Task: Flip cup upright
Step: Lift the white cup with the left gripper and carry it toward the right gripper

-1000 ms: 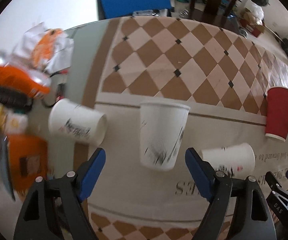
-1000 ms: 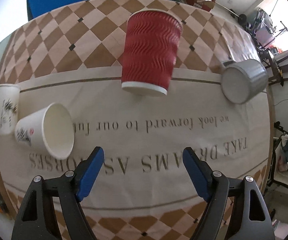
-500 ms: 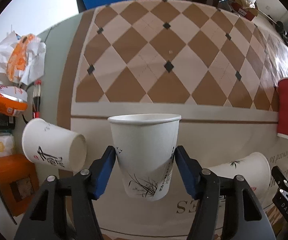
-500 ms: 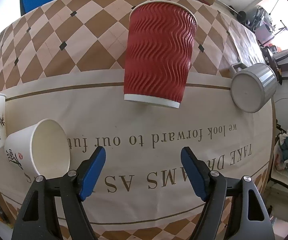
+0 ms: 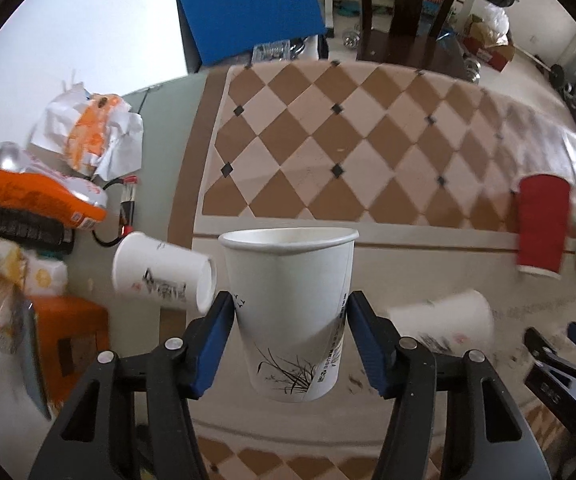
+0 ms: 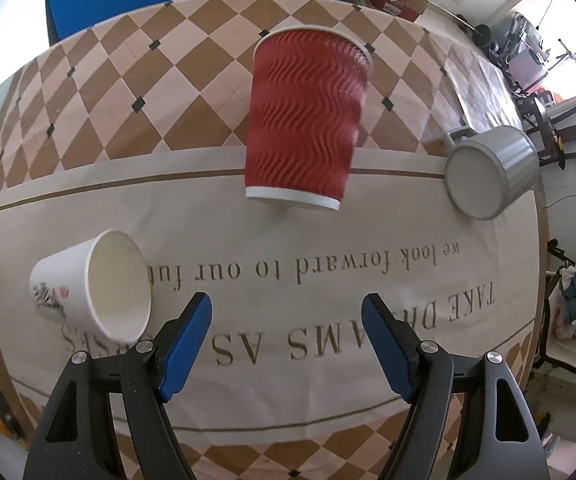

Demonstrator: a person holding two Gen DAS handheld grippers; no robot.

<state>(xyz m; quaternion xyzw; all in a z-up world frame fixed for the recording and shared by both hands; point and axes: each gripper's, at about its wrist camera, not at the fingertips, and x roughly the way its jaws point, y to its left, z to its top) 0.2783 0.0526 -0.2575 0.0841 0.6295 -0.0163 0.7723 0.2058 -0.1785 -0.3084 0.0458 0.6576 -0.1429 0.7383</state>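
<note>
My left gripper [image 5: 290, 316] is shut on a white paper cup [image 5: 288, 300] with a plant print, held mouth up above the table. Two more white cups lie on their sides, one to its left [image 5: 163, 276] and one to its right [image 5: 444, 320]. My right gripper [image 6: 285, 320] is open and empty above the tablecloth. Ahead of it a red ribbed cup [image 6: 308, 120] looks mouth up; the red cup also shows in the left wrist view [image 5: 542, 224]. The right-hand white cup [image 6: 95, 284] lies with its mouth toward the right gripper.
A grey mug [image 6: 488, 172] lies on its side at the right. Snack bags and wrappers [image 5: 47, 184] crowd the table's left end. An orange box [image 5: 71, 344] sits near the left front. A blue board [image 5: 251, 8] and a dark chair stand beyond the table.
My left gripper closed on the white plant-print cup and lifted it off the table. My right gripper moved a little closer to the red cup and stayed open.
</note>
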